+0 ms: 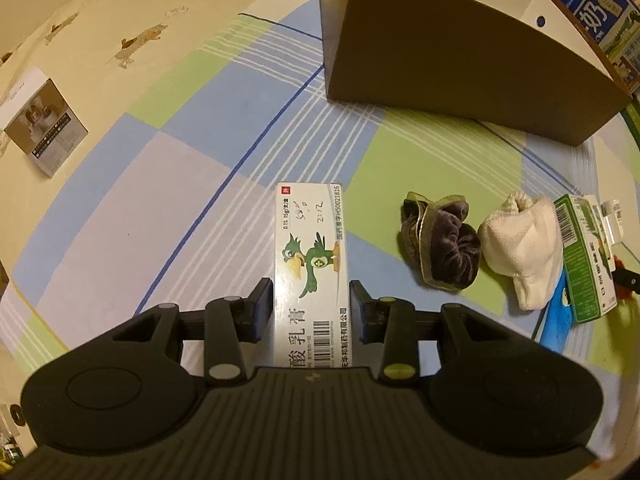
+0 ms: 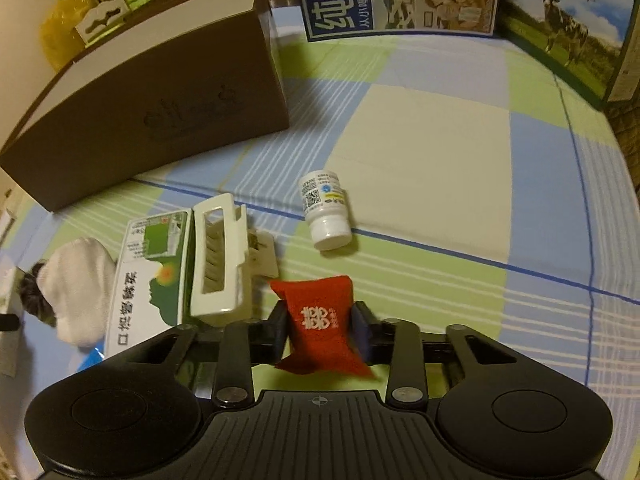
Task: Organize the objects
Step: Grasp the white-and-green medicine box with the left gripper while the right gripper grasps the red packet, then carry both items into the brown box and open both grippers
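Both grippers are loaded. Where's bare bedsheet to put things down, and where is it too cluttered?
Free: the wide sheet right of the white bottle, toward the milk cartons, and the sheet left of the ointment box. Crowded: the row from scrunchie and white sock to green box and white clip.

The ointment box's (image 1: 310, 276) near end is hidden behind the left gripper's body. The blue packet (image 1: 554, 322) lies mostly covered by the green box (image 1: 586, 256). The brown box's (image 2: 152, 92) inside cannot be seen.

White ointment carton (image 1: 311, 276), green bird print, clamped lengthwise between fingers; red pouch (image 2: 320, 320) pinched at waist.
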